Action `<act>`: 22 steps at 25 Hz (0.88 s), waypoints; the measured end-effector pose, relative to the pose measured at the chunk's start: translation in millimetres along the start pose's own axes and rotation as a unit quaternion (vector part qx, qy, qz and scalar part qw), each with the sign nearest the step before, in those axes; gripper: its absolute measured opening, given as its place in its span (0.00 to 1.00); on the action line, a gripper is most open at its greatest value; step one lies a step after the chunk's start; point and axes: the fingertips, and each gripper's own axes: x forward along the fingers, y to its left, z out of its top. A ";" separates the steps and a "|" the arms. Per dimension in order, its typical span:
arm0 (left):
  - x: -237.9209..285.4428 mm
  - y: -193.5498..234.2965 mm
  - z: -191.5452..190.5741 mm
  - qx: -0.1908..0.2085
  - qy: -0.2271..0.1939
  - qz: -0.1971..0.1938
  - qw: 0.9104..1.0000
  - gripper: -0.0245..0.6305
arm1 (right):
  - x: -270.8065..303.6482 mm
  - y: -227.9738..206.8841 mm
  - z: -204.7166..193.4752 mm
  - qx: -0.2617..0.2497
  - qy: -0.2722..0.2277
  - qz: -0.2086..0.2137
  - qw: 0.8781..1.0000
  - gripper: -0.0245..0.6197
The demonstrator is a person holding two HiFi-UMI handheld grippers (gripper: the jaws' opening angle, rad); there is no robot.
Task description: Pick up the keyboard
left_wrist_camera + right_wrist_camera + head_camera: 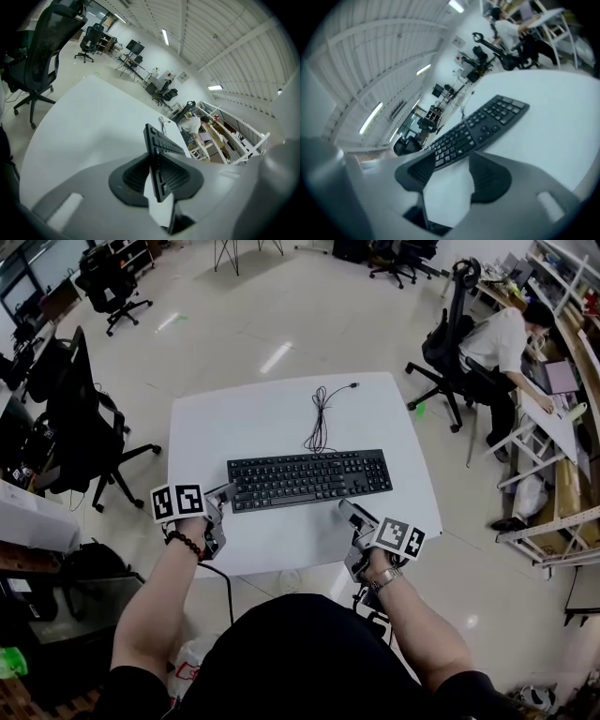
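Black keyboard (309,480) clamped at its nine-o'clock end in my left hand-held gripper (225,493); right hand-held gripper (347,509) gapes empty at five o'clock. Next it should bite that near edge.

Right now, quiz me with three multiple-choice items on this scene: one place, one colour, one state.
1. The left gripper is at the keyboard's: A left end; B right end; C far edge.
2. The keyboard is: A white; B black; C blue.
3. The right gripper's jaws are: A shut together; B shut on the keyboard; C apart, holding nothing.
Answers: 1 A, its jaws clamp that end; 2 B, dark keys against the white table; 3 C, only table shows between them.
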 end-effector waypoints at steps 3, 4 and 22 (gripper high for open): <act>-1.8 -2.8 0.6 -0.001 0.002 0.000 1.000 0.15 | 13.9 -25.1 -3.4 0.093 -0.017 0.015 0.995 0.40; -2.4 -3.4 0.7 -0.002 0.002 -0.001 1.000 0.15 | 19.3 -29.8 -3.2 0.115 -0.024 0.021 0.993 0.40; -5.0 -11.1 -2.5 0.000 0.010 0.002 1.000 0.15 | 82.9 -61.0 30.4 0.205 -0.092 0.057 0.973 0.38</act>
